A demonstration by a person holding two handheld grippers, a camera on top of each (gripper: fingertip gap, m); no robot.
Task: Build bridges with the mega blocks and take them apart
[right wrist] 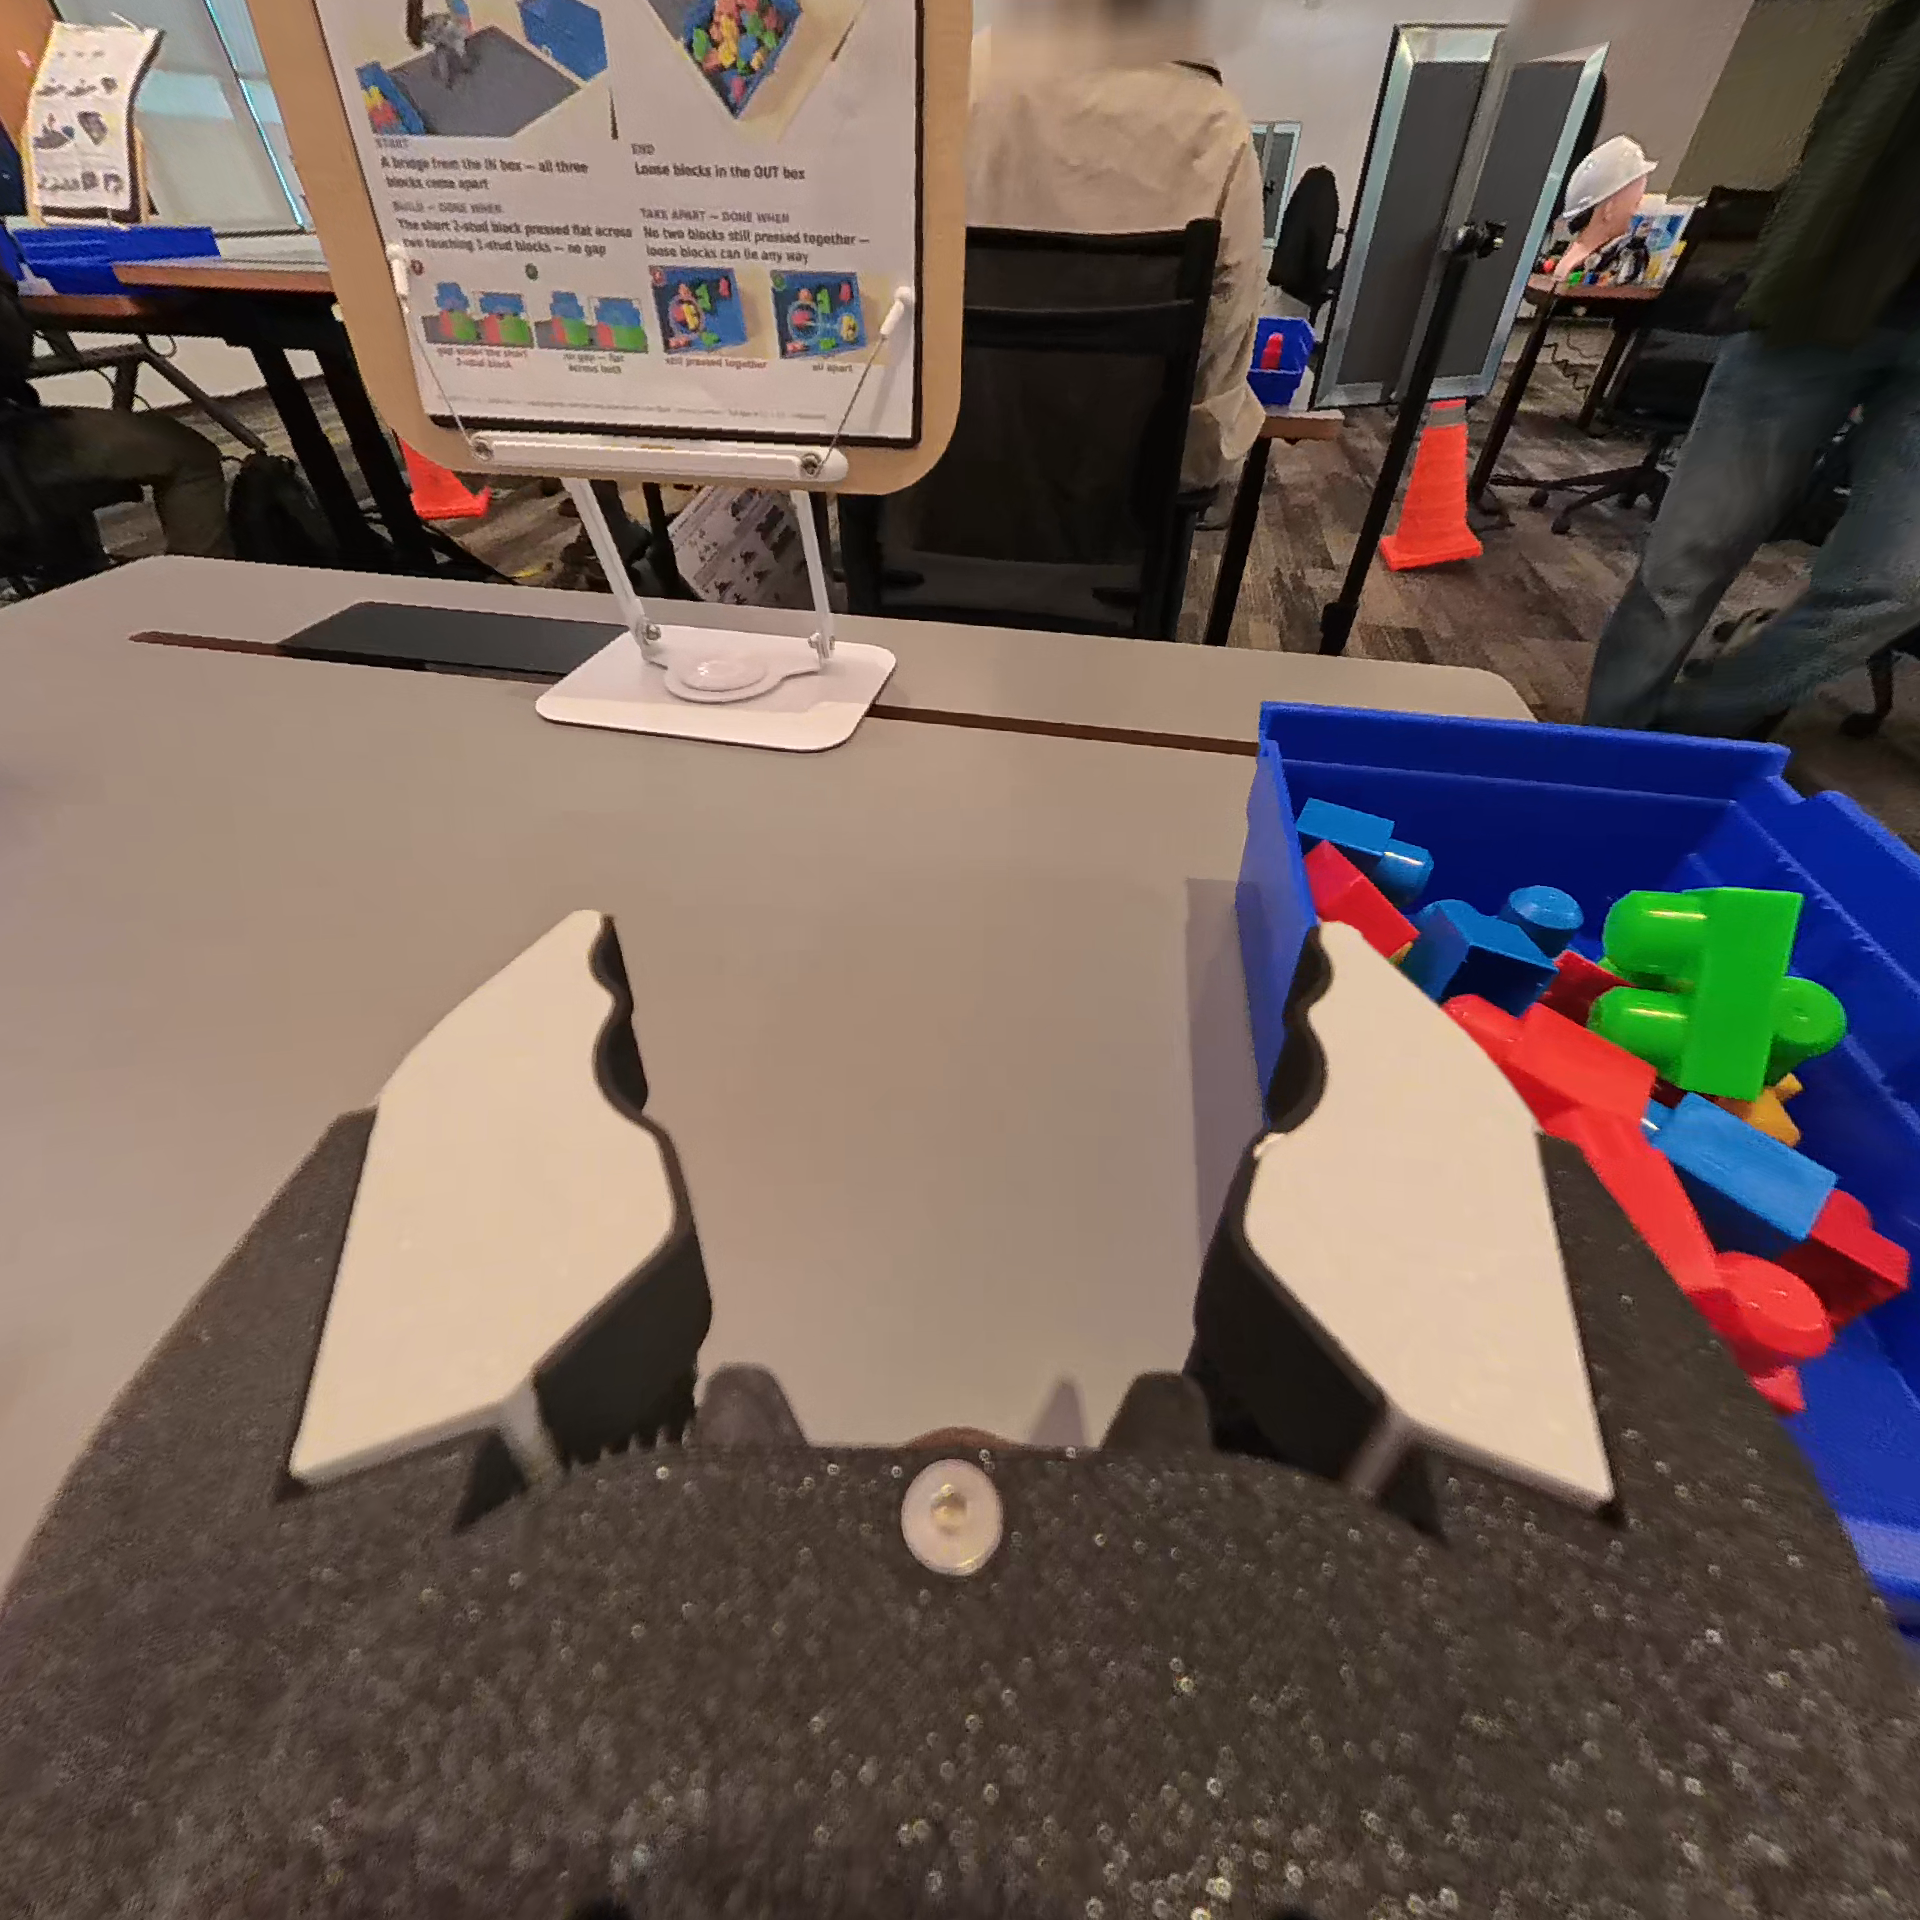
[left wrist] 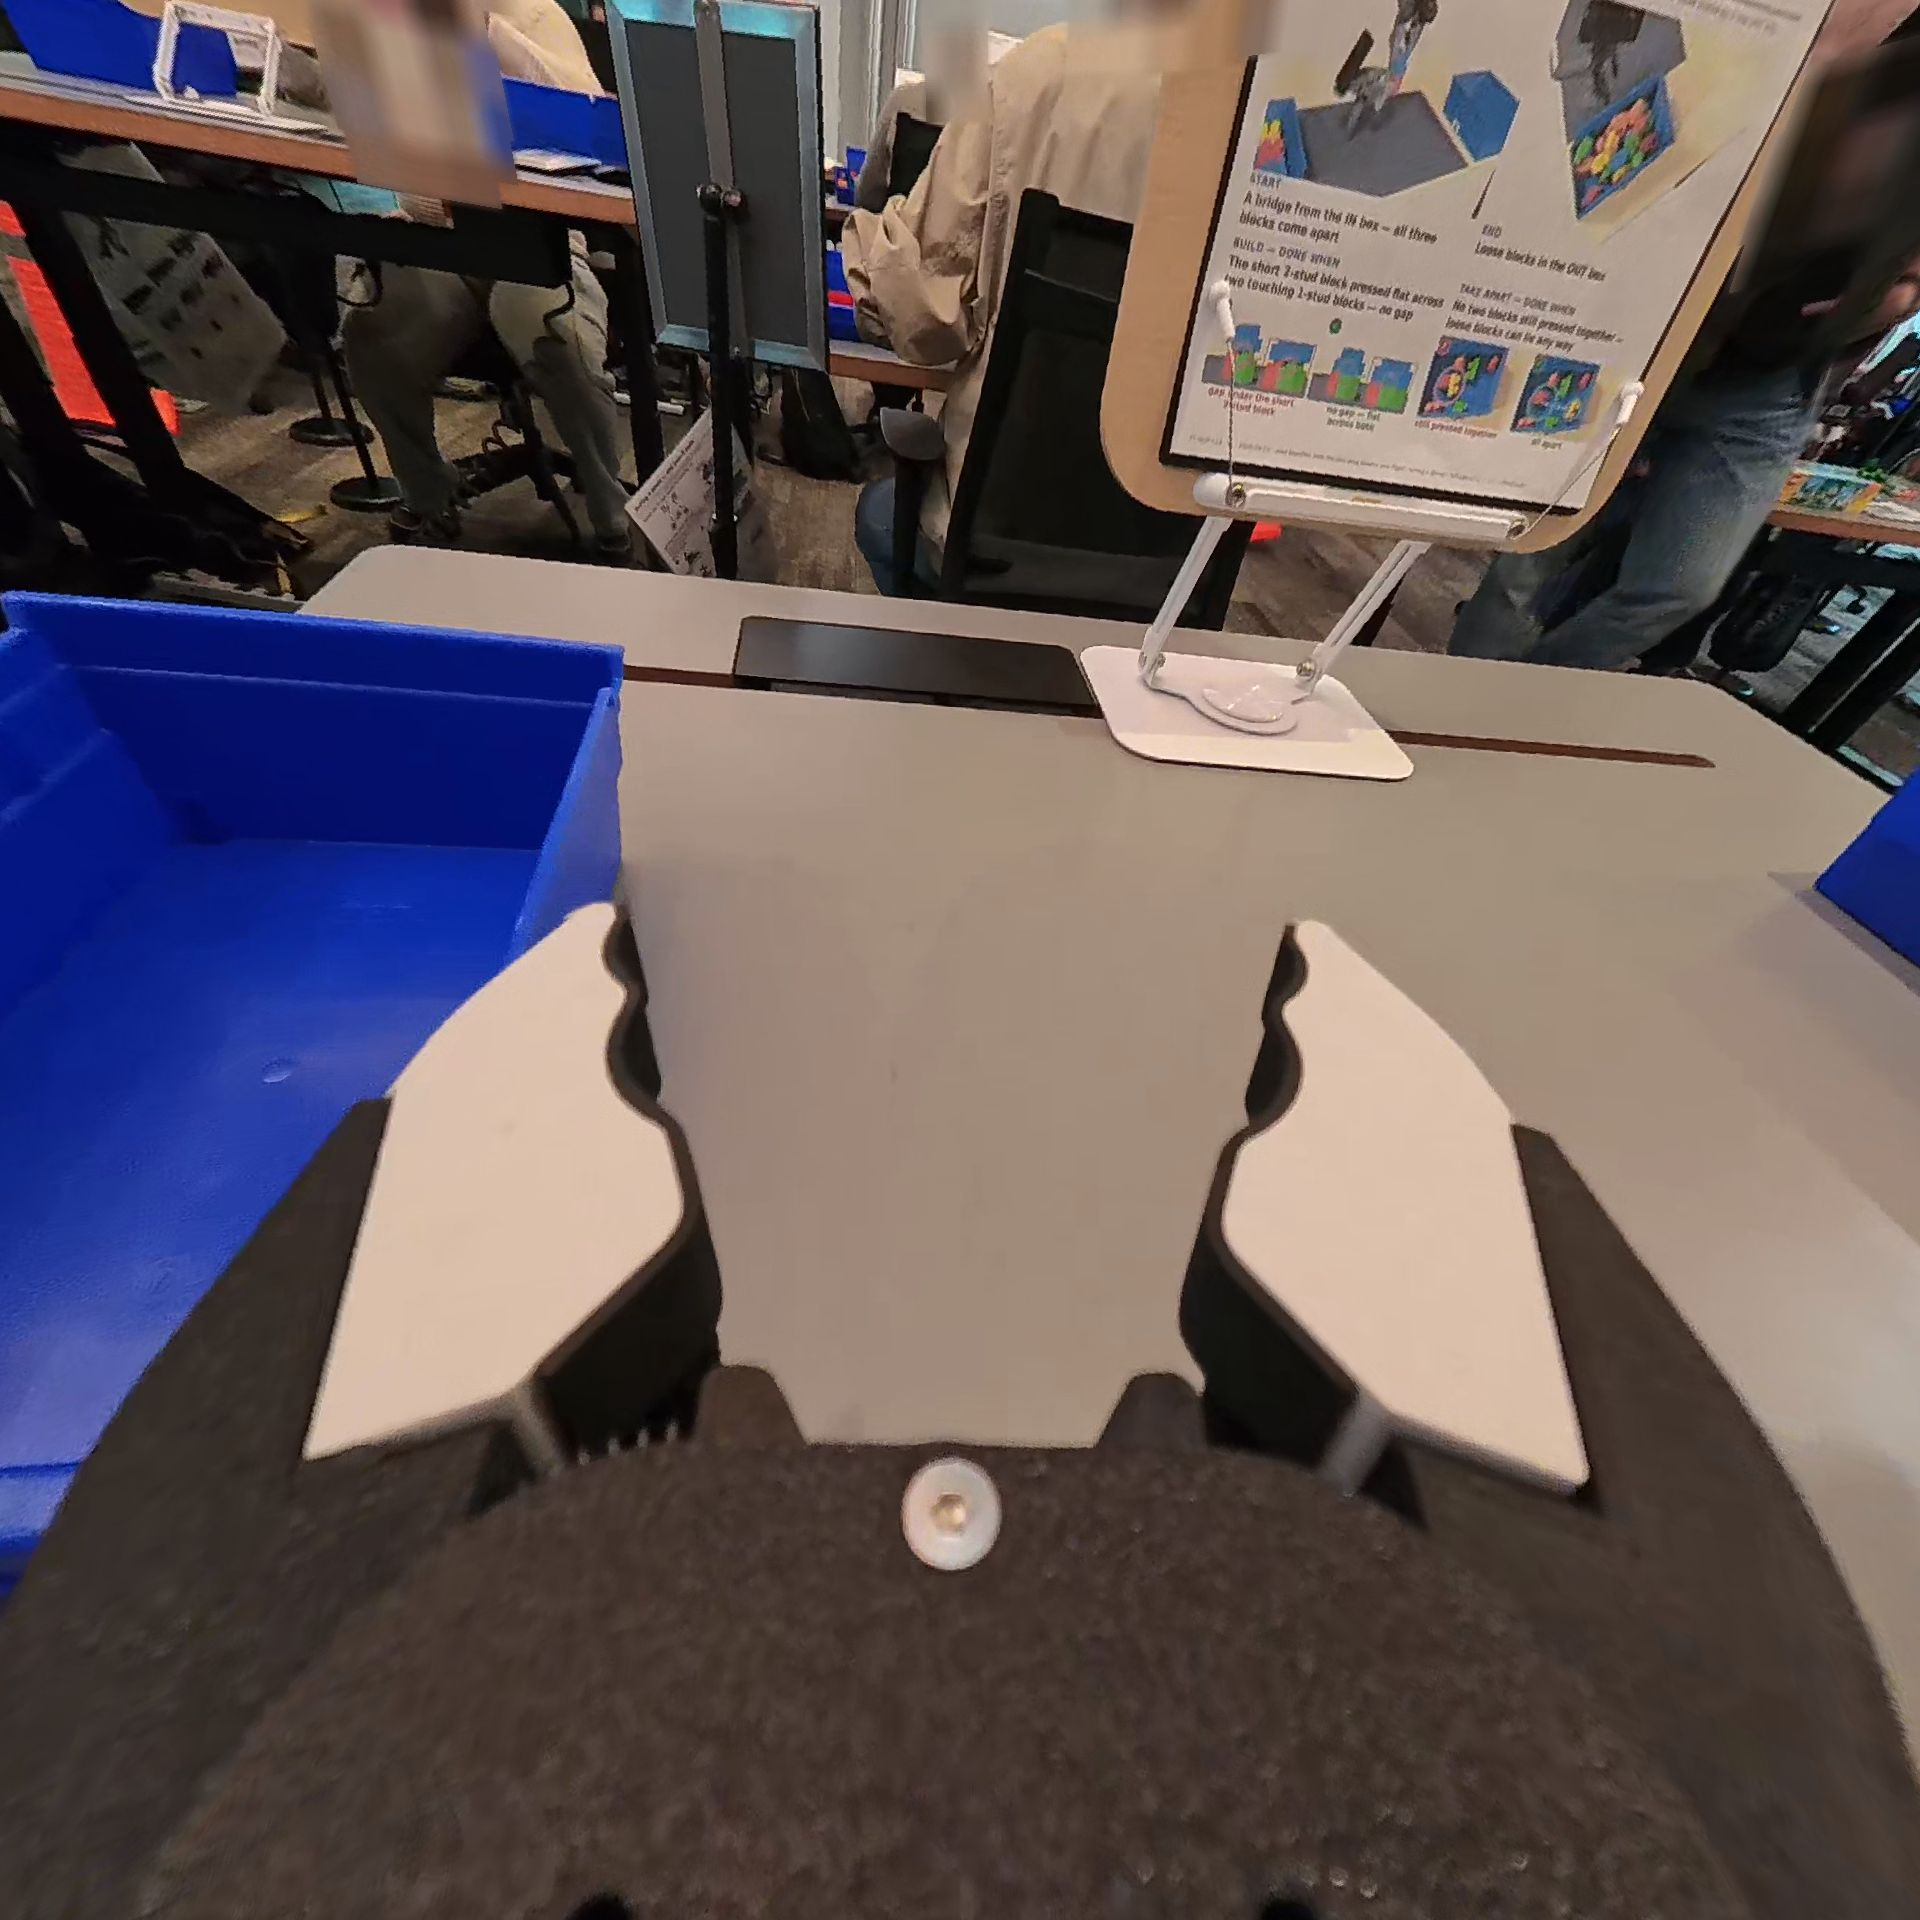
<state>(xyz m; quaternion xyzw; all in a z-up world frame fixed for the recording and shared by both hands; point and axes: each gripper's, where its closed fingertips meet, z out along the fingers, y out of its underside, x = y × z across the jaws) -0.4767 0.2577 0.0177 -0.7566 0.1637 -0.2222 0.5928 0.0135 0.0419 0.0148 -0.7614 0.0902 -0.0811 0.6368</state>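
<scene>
My left gripper (left wrist: 951, 935) is open and empty above the grey table (left wrist: 935, 883). An empty blue bin (left wrist: 260, 935) stands just to its left. My right gripper (right wrist: 961, 935) is open and empty over the table (right wrist: 831, 883). A blue bin (right wrist: 1507, 743) to its right holds several loose mega blocks: a green block (right wrist: 1704, 997) on top, blue blocks (right wrist: 1486, 951) and red blocks (right wrist: 1579, 1070). The right finger overlaps the bin's near left corner in the view.
A white stand (left wrist: 1247, 717) with an instruction sheet on a board (left wrist: 1455, 260) sits at the table's far side, beside a black panel (left wrist: 904, 655); it also shows in the right wrist view (right wrist: 717, 696). A corner of another blue bin (left wrist: 1881, 883) is at right. People, chairs and orange cones (right wrist: 1439, 488) are beyond.
</scene>
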